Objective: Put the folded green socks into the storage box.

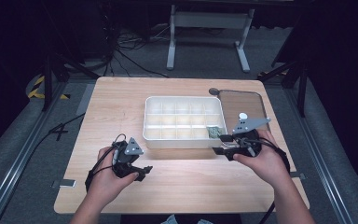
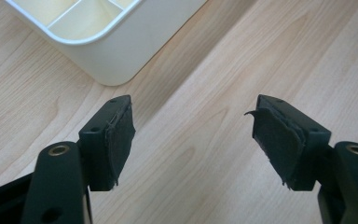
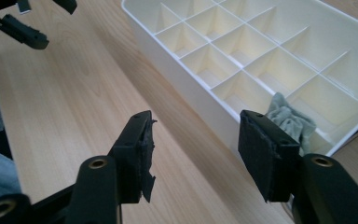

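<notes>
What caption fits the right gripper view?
Open right gripper beside a white divided tray holding a crumpled grey-green cloth.

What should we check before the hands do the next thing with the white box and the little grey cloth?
1. Crumpled grey-green cloth lies inside a corner compartment of the white plastic divided tray: ok.
2. Right gripper holds nothing, jaws open over bare wood beside the tray: ok.
3. Left gripper holds nothing, jaws open: ok.
4. Other tray compartments are free for more items: ok, the ones seen look bare.
5. Light wooden table has another item ready to pick up: not ok, only a small white round piece lies on the flat brown tray beyond.
6. Worn, frayed pads can grip well: cannot tell.
</notes>
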Available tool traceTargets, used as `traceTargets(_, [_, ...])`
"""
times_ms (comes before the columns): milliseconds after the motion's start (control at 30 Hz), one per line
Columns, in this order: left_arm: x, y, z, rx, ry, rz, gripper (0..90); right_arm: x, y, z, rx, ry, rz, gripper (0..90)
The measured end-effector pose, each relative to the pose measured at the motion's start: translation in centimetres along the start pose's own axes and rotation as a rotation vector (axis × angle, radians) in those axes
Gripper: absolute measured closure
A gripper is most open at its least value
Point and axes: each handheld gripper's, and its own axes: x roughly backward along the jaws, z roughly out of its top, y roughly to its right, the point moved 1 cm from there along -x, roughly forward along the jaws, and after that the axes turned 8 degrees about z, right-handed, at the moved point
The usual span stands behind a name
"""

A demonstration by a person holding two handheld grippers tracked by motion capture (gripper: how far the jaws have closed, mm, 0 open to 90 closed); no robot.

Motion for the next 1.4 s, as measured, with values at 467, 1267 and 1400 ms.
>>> traceTargets(467, [0.9, -0.7, -0.1, -0.004, 0.008, -0.025, 25.5, -0.1, -1.3, -2.7, 0.011, -0.053, 0.042, 34.8])
traceTargets(1267, [-1.7, -1.2, -0.9, -0.096, -0.145, -0.101, 21.0, -2.5, 0.0, -10.4, -0.047, -0.128, 0.017, 32.4])
traceTargets(1400, [-2.0, -1.3, -1.2, -0.087, -0.155, -0.105, 20.7, -2.6, 0.1, -10.9, -0.045, -0.112, 0.009, 32.4])
